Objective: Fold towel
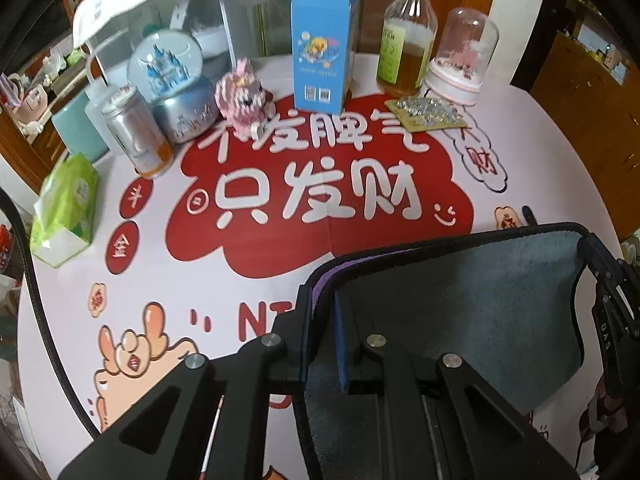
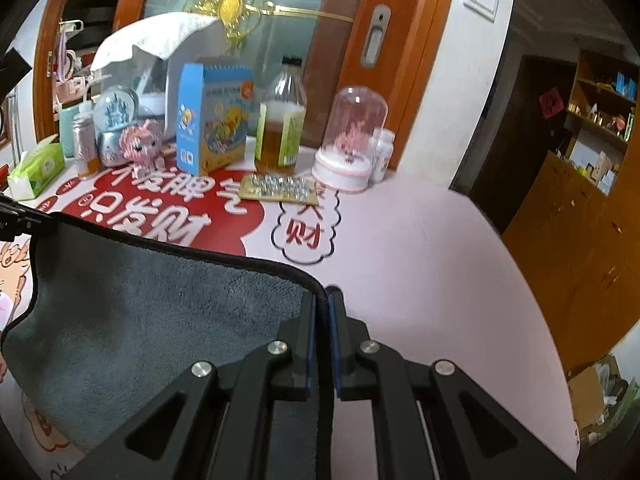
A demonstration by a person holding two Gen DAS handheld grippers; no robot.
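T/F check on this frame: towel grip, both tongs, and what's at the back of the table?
1. Both tongs, left and right, are shut on the grey towel. True.
2. The towel lies flat and folded on the table. False: it hangs stretched between the tongs above the printed table cover.
3. The blue carton stands upright. True.
4. The bottle is empty. False: amber liquid fills its lower part.
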